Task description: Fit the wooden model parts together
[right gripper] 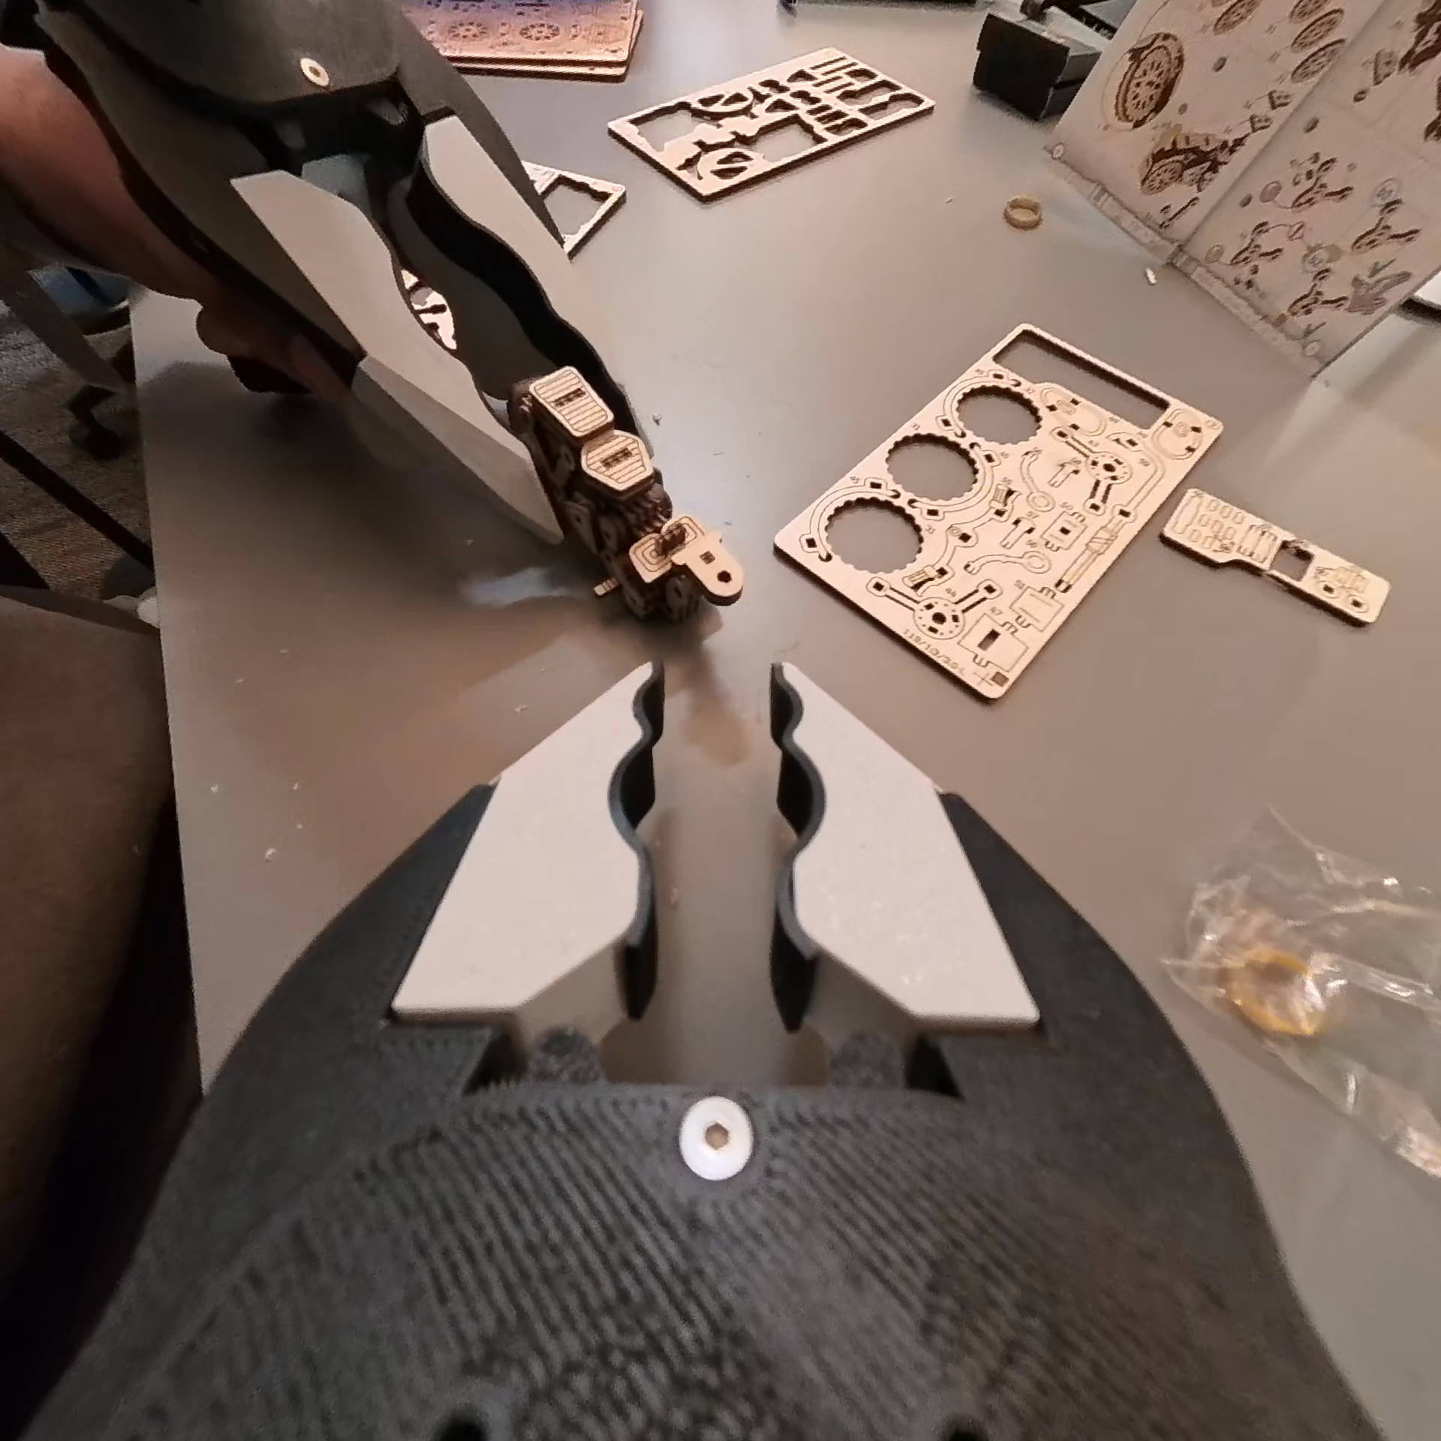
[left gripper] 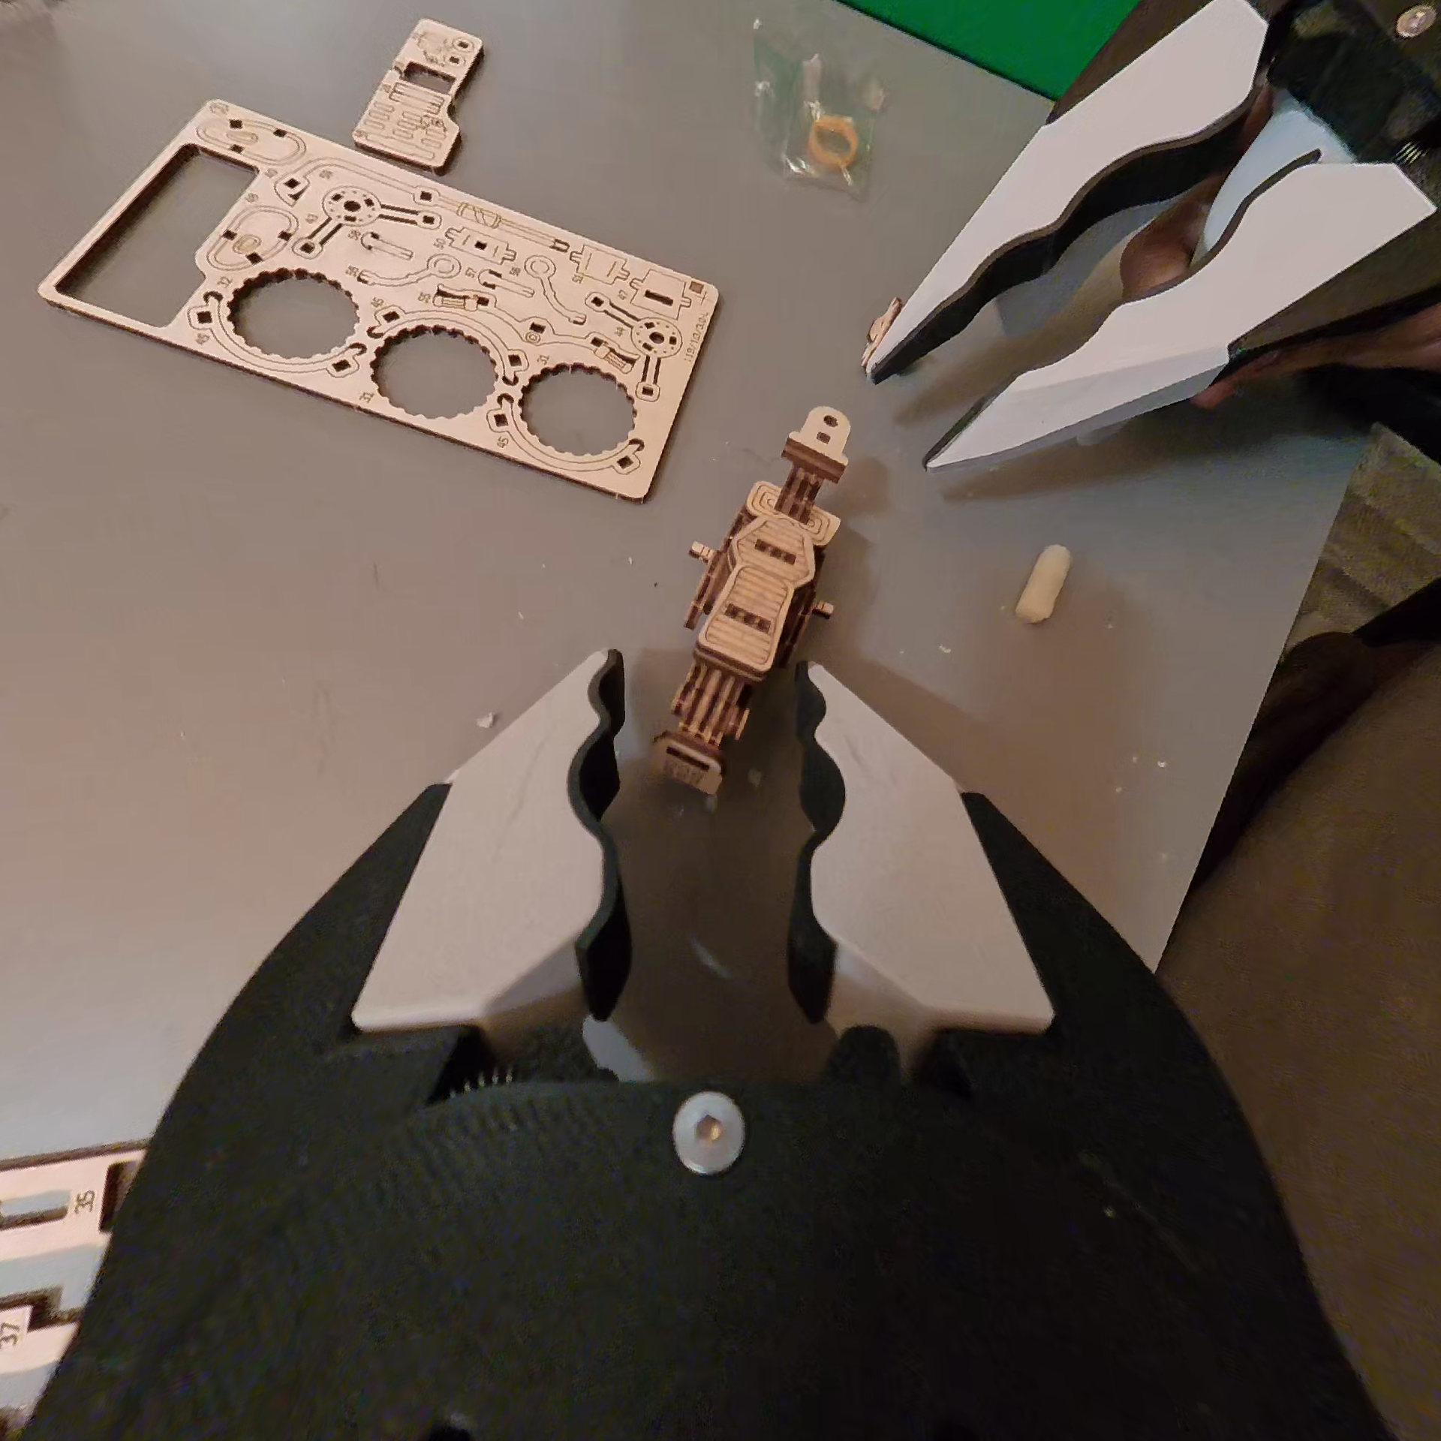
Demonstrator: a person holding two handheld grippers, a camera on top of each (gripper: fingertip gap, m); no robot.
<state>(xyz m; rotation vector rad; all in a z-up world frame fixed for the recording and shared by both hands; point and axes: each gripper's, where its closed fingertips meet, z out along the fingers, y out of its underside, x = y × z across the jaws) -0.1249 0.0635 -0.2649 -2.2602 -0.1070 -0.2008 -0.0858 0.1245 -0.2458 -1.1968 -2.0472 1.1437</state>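
A partly built wooden model (left gripper: 752,600) lies on the grey table (left gripper: 312,702). My left gripper (left gripper: 709,674) is open, its fingertips on either side of the model's near end, with gaps on both sides. In the right wrist view the model (right gripper: 616,499) sits tilted between the left gripper's fingers (right gripper: 468,437). My right gripper (right gripper: 716,677) is open and empty, just short of the model's far end. It also shows in the left wrist view (left gripper: 908,421) at the upper right. A small wooden bit (left gripper: 877,339) peeks out beside its tip.
A punched-out wooden parts sheet (left gripper: 374,312) (right gripper: 998,507) and a small sheet offcut (left gripper: 421,93) (right gripper: 1271,554) lie nearby. There is also a plastic bag with a yellow ring (left gripper: 826,132) (right gripper: 1310,982), a white stick (left gripper: 1041,585), another sheet (right gripper: 772,117) and a printed box (right gripper: 1286,156). About 6 centimeters separates my right fingertips from the white stick (left gripper: 1041,585).
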